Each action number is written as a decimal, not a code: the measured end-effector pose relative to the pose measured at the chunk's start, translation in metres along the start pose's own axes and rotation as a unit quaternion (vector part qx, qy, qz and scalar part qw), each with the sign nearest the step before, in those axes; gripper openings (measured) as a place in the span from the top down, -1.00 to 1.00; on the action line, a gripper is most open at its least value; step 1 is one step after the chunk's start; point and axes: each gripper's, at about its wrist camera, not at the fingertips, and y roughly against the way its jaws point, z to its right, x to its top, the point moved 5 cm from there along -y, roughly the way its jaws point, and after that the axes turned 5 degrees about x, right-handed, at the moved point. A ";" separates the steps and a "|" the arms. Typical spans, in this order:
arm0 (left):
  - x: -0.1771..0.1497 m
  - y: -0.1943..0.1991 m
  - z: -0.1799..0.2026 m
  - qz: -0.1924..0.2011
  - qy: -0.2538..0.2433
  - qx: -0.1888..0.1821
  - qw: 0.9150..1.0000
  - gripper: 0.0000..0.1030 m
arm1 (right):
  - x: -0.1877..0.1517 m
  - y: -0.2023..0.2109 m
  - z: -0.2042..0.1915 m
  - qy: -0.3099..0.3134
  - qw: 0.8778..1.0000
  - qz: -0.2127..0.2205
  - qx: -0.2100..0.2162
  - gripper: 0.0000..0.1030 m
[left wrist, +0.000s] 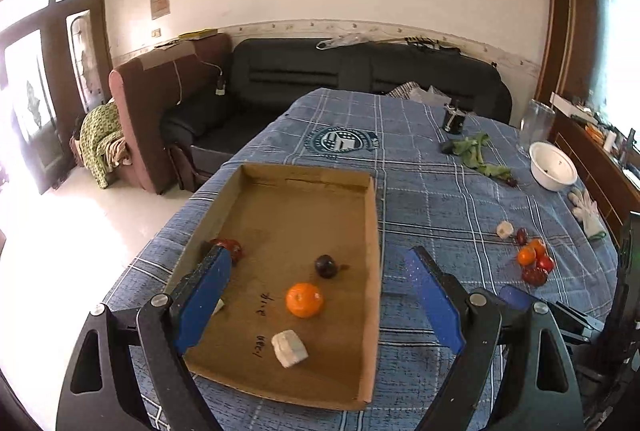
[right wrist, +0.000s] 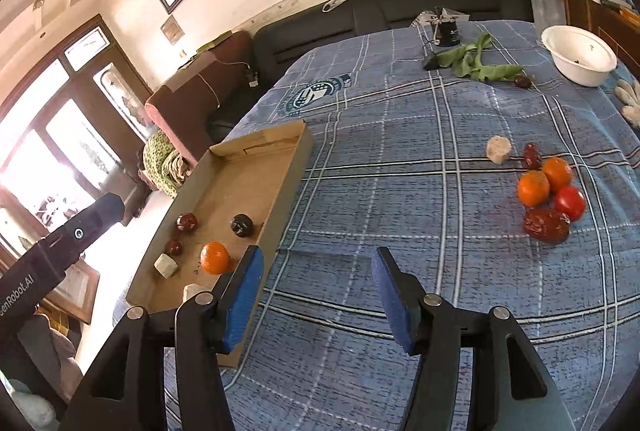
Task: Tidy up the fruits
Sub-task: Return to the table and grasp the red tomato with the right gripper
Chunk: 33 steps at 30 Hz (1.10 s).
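My left gripper (left wrist: 320, 295) wide, empty, over cardboard tray (left wrist: 374, 231) holding sorted mandarin (left wrist: 304, 300). My right gripper (right wrist: 318, 295) half open, empty (over bare cloth). Unsorted fruit cluster (right wrist: 550, 197) at right of frame, next pickup likely.

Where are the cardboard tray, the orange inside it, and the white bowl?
tray (left wrist: 308, 195), left wrist view, bare floor
orange (left wrist: 304, 300), left wrist view, middle of its peel
bowl (right wrist: 576, 49), right wrist view, inner wall
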 end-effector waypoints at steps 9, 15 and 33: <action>-0.009 -0.011 0.017 -0.031 0.018 -0.070 0.997 -0.71 | 0.007 0.031 0.062 -0.026 0.998 0.019 -0.047 -0.19; -0.025 -0.037 0.042 -0.073 0.013 -0.111 0.991 -0.71 | 0.010 0.068 0.144 -0.070 0.988 0.027 -0.136 -0.19; -0.046 -0.063 0.095 -0.137 -0.007 -0.166 0.977 -0.71 | 0.037 0.016 0.187 -0.064 0.987 -0.003 -0.150 -0.03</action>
